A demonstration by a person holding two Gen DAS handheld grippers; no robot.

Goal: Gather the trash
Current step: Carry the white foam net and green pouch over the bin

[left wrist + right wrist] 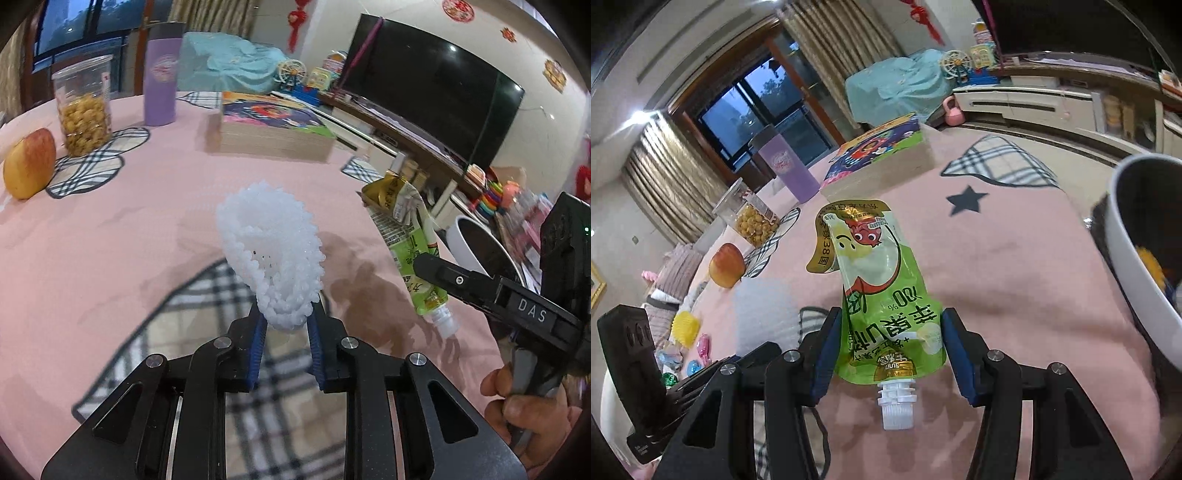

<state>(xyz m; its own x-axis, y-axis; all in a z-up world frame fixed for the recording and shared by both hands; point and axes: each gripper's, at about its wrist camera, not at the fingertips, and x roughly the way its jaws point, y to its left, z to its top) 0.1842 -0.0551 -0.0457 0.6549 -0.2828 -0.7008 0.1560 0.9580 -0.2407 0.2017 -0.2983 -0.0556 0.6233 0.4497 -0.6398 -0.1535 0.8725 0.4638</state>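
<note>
My left gripper (286, 321) is shut on a white foam fruit net (271, 254) and holds it above the pink tablecloth (155, 206). My right gripper (890, 325) is shut on a green juice pouch (882, 295) with a white spout, held lifted with the spout toward the camera. The pouch (410, 240) and the right gripper's finger (461, 280) also show at the right of the left wrist view. A white bin (1137, 266) with trash inside stands at the right edge of the right wrist view; it also shows in the left wrist view (469, 243).
On the table stand an apple (29, 162), a clear jar of snacks (83, 107), a purple bottle (160, 77) and a flat colourful box (273, 129). A TV (432, 88) and cabinet lie beyond the table's right edge.
</note>
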